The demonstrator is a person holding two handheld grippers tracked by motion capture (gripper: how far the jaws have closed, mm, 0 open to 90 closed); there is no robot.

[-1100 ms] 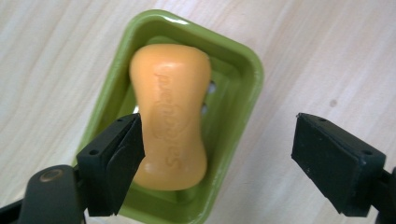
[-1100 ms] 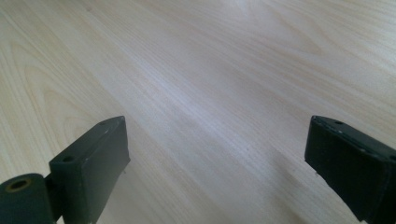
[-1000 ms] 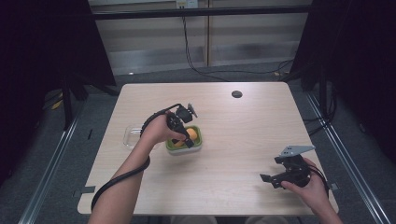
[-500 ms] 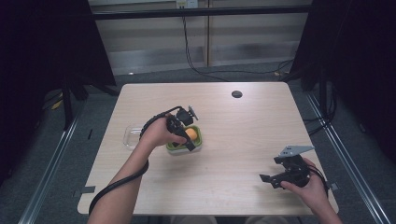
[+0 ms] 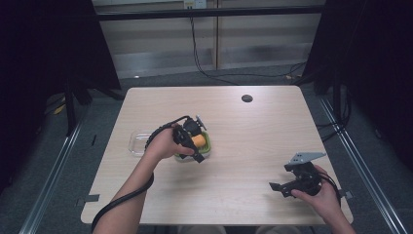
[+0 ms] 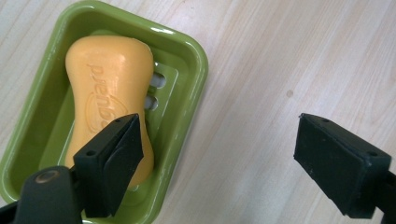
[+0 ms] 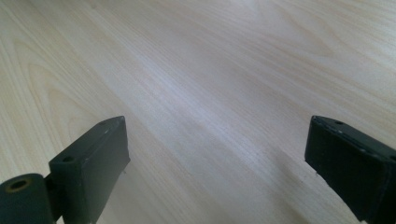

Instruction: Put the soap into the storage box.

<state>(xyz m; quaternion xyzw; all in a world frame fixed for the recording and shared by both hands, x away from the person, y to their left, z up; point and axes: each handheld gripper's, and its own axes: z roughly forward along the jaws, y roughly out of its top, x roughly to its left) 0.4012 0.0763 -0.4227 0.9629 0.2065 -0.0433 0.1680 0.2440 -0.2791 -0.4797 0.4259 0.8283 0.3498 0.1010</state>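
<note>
An orange bar of soap [image 6: 109, 93] lies in a green soap dish [image 6: 187, 51] on the wooden table. My left gripper [image 6: 219, 140] hovers just above the dish's right end, open. One pad [image 6: 116, 163] is over the soap and the other is over bare wood, with nothing gripped. From above, the left gripper [image 5: 200, 139] covers part of the dish [image 5: 208, 147] and soap [image 5: 197, 141] at the table's middle left. My right gripper [image 5: 280, 180] sits near the front right corner. In its own view the right gripper [image 7: 215, 140] is open over bare tabletop [image 7: 210, 70].
A clear plastic tray or lid [image 5: 138, 144] lies just left of the dish. A dark round cable hole [image 5: 247, 98] sits near the table's [image 5: 253, 136] far edge. Cables trail from both grippers.
The left gripper has shifted slightly toward the near side above the dish. The right hand has stayed put.
</note>
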